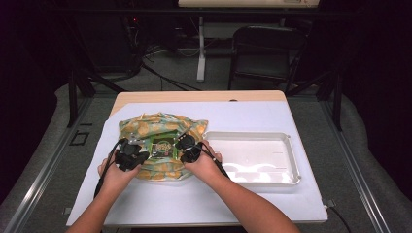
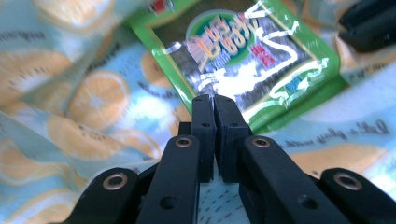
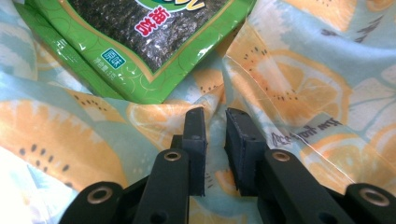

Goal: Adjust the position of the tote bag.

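Note:
A cloth bag [image 1: 160, 122] printed with orange slices lies crumpled on the white table cover. On it rests a green seaweed snack packet [image 1: 163, 144], whose shiny front shows in the left gripper view [image 2: 243, 56]. My left gripper [image 1: 141, 148] sits at the packet's left; its jaws [image 2: 214, 100] are pressed together at the packet's lower edge, with nothing visible between them. My right gripper [image 1: 181, 142] is at the packet's right. Its jaws [image 3: 215, 119] stand a narrow gap apart, pinching a raised fold of the cloth [image 3: 299, 93] just below the packet's corner [image 3: 140, 51].
A white plastic tray [image 1: 293, 160] stands right of the bag, close to my right hand. The white cover [image 1: 243, 114] ends near the table's far wooden edge. A dark chair [image 1: 265, 48] and cables lie beyond the table.

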`<move>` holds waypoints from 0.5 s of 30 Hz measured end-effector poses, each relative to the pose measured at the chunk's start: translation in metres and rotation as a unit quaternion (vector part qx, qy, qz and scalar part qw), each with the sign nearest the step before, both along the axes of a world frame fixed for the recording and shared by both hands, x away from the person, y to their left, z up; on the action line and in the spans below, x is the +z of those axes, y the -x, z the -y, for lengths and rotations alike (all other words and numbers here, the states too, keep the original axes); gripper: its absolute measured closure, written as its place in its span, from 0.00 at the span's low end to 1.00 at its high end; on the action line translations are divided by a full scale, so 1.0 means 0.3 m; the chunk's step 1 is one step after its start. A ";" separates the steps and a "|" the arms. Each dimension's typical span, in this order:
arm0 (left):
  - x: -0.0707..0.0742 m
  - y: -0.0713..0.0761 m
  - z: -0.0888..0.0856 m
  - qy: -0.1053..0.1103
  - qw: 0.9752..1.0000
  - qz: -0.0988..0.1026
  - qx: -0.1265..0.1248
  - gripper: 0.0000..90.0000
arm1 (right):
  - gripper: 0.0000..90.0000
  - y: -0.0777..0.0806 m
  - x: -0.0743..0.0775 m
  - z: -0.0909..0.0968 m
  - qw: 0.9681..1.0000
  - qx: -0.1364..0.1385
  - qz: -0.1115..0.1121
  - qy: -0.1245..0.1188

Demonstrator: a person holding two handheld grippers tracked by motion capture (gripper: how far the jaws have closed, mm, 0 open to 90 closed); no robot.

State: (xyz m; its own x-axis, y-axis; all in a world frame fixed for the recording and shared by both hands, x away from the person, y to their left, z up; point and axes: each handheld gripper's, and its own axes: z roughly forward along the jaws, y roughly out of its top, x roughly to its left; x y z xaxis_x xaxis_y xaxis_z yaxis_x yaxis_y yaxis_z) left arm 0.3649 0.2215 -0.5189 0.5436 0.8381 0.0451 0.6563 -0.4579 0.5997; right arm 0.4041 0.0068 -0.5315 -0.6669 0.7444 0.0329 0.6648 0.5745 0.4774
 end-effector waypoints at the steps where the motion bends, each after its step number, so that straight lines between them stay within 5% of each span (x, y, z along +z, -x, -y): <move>1: -0.003 0.008 -0.002 0.001 1.000 -0.001 -0.001 0.97 | 0.86 0.001 0.001 0.001 1.000 0.002 0.001 0.002; 6: -0.011 0.056 -0.010 0.020 1.000 0.004 -0.007 0.97 | 0.85 0.010 0.001 0.004 1.000 0.003 0.005 -0.003; 15: -0.061 0.102 0.013 0.024 0.999 -0.006 -0.029 0.95 | 0.83 0.020 -0.008 0.001 1.000 0.005 0.017 0.001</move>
